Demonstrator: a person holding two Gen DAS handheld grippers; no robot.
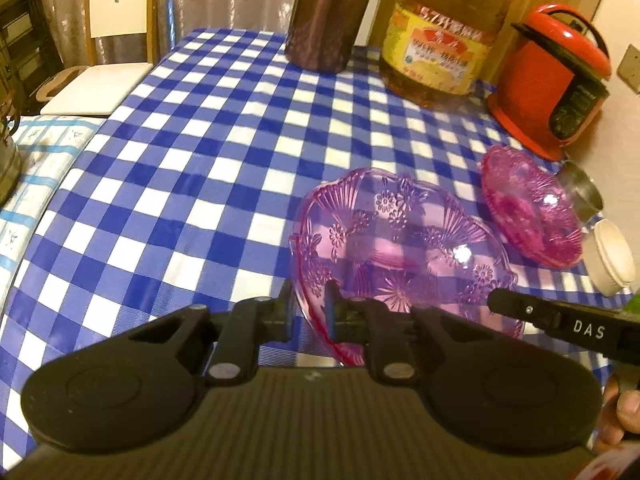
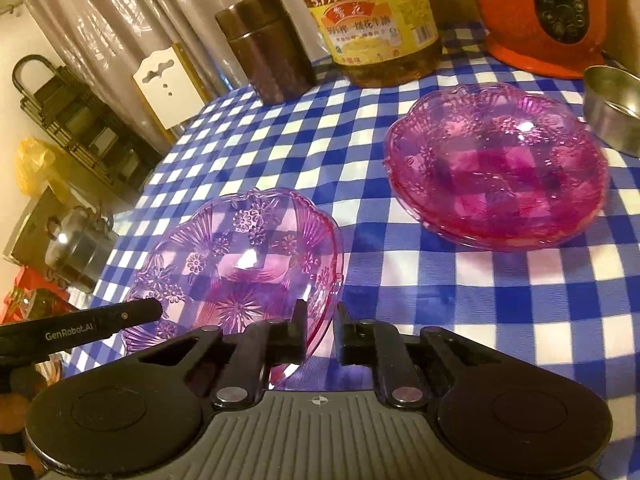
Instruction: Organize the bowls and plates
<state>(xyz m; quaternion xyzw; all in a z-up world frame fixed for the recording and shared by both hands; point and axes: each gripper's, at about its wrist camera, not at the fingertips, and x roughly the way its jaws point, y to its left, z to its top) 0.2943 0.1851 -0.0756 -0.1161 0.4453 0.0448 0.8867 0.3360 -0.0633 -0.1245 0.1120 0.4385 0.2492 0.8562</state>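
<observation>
Tablecloth (image 1: 208, 152) in blue-and-white check fills both my views, and I see everything standing on it. At twelve o'clock in the left wrist view sits the big oil jug (image 1: 444, 28), amber liquid in it behind a yellow label; the red rice cooker (image 1: 556, 80) is at two o'clock, lid down, and the brown canister (image 1: 328, 16) just left of the jug is also lidded — contents hidden. My left gripper (image 1: 310, 312) is clamped on the near rim of the clear pink bowl (image 1: 400, 248), which holds nothing. A darker pink stack of bowls (image 2: 496, 164) rests at two o'clock, well apart from it. My right gripper (image 2: 322, 336) has jaws slightly apart beside that clear bowl's rim — gripping nothing. A steel cup (image 2: 612, 108) stands beside the stack.
</observation>
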